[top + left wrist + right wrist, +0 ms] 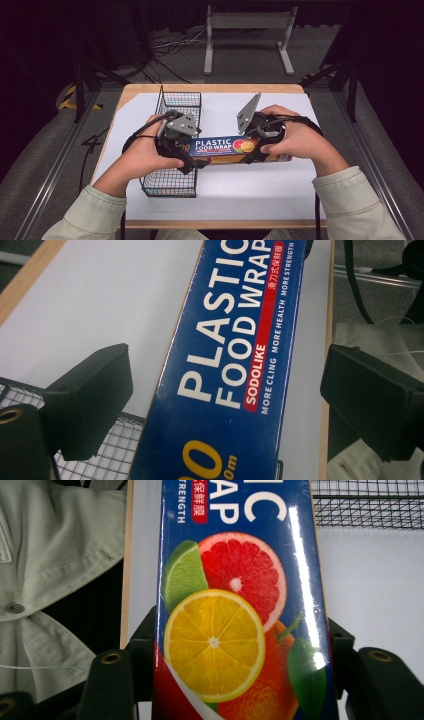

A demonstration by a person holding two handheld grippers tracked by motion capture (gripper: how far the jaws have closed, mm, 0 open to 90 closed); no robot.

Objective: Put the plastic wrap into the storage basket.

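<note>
A long blue box of plastic food wrap (225,147), printed with citrus fruit, is held level above the white table. My right gripper (256,146) is shut on its right part; in the right gripper view both jaws press the box (235,605) from either side. My left gripper (192,156) is at the box's left end, over the wire basket. In the left gripper view the box (235,365) runs between the two wide-apart jaws, with a gap on each side, so this gripper (225,390) is open.
A black wire basket (170,185) stands on the left part of the white table top (225,200), its rim under the box's left end (110,455). A pale sleeve (50,555) hangs near the table's edge. A metal stand (247,20) is on the floor beyond.
</note>
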